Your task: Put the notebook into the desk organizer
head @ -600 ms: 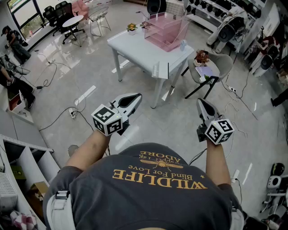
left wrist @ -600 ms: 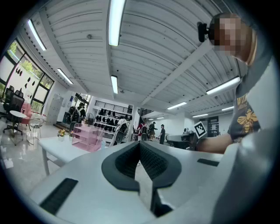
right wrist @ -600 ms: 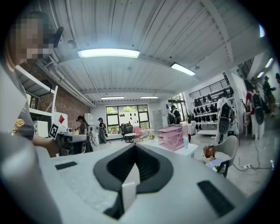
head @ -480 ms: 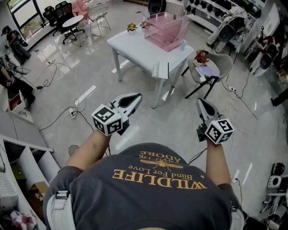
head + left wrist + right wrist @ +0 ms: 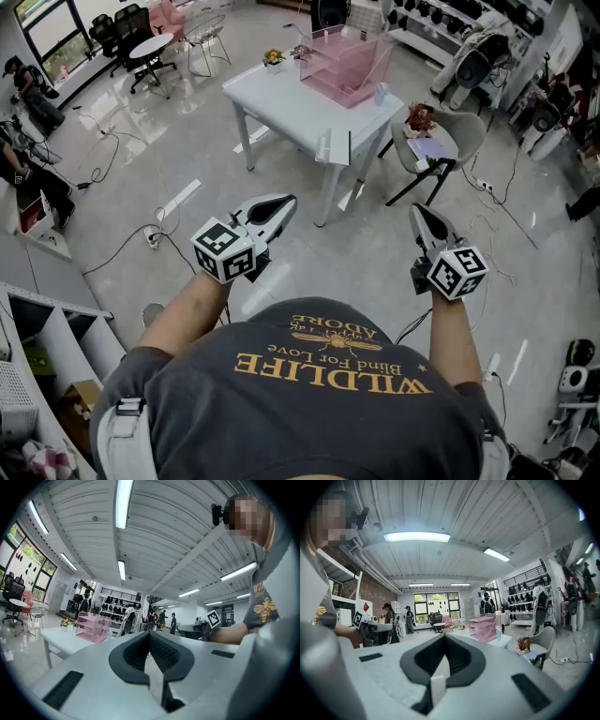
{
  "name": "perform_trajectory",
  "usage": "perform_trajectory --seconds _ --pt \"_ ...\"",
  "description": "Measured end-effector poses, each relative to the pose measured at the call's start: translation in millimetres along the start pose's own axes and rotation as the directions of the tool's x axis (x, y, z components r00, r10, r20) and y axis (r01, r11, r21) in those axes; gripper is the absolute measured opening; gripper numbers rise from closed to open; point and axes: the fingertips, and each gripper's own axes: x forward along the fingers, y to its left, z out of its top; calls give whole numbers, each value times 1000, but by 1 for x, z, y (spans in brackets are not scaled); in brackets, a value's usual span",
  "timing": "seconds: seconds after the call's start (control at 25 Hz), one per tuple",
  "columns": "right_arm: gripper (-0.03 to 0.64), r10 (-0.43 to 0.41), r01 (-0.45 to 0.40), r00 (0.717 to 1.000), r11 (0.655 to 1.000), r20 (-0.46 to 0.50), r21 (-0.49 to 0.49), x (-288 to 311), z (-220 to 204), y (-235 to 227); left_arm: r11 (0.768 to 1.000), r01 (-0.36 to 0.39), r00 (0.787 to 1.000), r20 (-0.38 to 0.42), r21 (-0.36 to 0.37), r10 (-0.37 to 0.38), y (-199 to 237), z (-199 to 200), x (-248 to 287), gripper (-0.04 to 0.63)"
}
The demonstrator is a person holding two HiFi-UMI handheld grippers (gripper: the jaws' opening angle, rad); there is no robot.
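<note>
**Operator:** Position of the notebook relative to the grippers?

**Technician:** The notebook lies on the seat of the grey chair, just right of the white table; it is well apart from both grippers, ahead of the right gripper; the pink desk organizer stands on the table, beyond the left gripper.

**Operator:** Jaw state and pose?

**Technician:** Both jaw pairs are closed tip to tip, nothing between them; both grippers are held roughly level before the torso, apart, forearms extended, pointing toward the table.

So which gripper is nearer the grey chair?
Right. The right gripper is in front of the grey chair, well short of it; the left gripper is farther left, facing the white table.
</note>
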Motion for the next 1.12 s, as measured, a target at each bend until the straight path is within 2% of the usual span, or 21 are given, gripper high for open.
perform_trajectory --seconds 0.36,0.52,0.56,0.6,0.64,0.76,1.12 --pt "0 3 -3 1000 1000 -2 -8 -4 0 -10 1000 -4 1000 -5 16 4 -7 3 11 -2" --pt "0 8 -9 999 1000 38 22 -11 8 -24 999 -18 1000 -11 29 19 -18 5 22 -2" --pt "129 24 -26 999 999 42 33 -12 10 -27 999 -24 1000 -10 30 24 -22 6 25 -2" --pt "229 44 -46 998 998 42 42 -14 12 -31 999 -29 1000 -8 32 30 -27 7 29 -2" --pt "270 60 -62 997 997 39 46 -17 13 -35 999 -35 999 -6 34 35 -31 7 33 -2" --pt "295 89 -90 996 995 30 40 -26 15 -50 998 -53 999 -2 40 53 -45 8 47 -2" --pt "296 132 -133 991 990 22 52 -32 12 -98 994 -102 995 6 44 102 -70 5 83 -2"
